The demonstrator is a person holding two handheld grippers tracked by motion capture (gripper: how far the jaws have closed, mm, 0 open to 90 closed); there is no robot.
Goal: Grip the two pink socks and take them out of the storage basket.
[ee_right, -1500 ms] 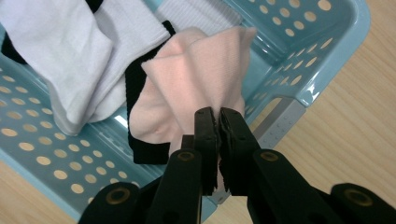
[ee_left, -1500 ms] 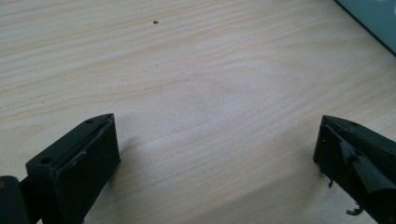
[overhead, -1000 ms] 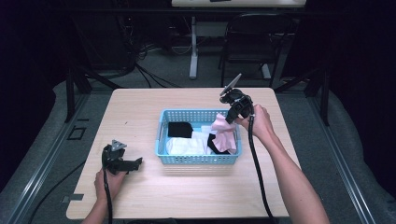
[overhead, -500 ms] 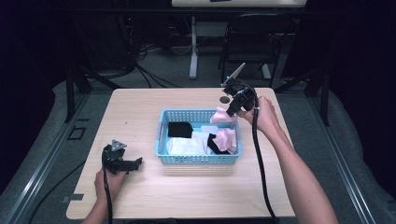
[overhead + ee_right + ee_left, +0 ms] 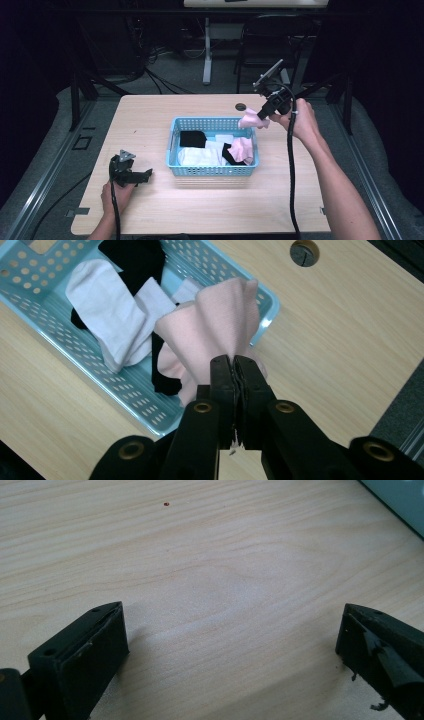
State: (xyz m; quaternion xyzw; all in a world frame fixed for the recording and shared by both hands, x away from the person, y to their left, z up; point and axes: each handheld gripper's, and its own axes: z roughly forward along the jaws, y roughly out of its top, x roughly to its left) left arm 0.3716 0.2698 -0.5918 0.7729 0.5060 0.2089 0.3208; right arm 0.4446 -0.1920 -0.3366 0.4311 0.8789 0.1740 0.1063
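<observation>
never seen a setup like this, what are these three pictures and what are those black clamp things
A person sits at a wooden table holding a two-jaw gripper in each hand. The high view looks down from above; the other two come from cameras riding on each gripper, looking along its black jaws. The left gripper rests low by the table's near left, its jaws wide apart over bare wood. The right gripper is raised beyond the blue basket, jaws pinched shut on a pink cloth. The basket holds more pink, white and black cloths. A small round hole sits in the tabletop behind it.
</observation>
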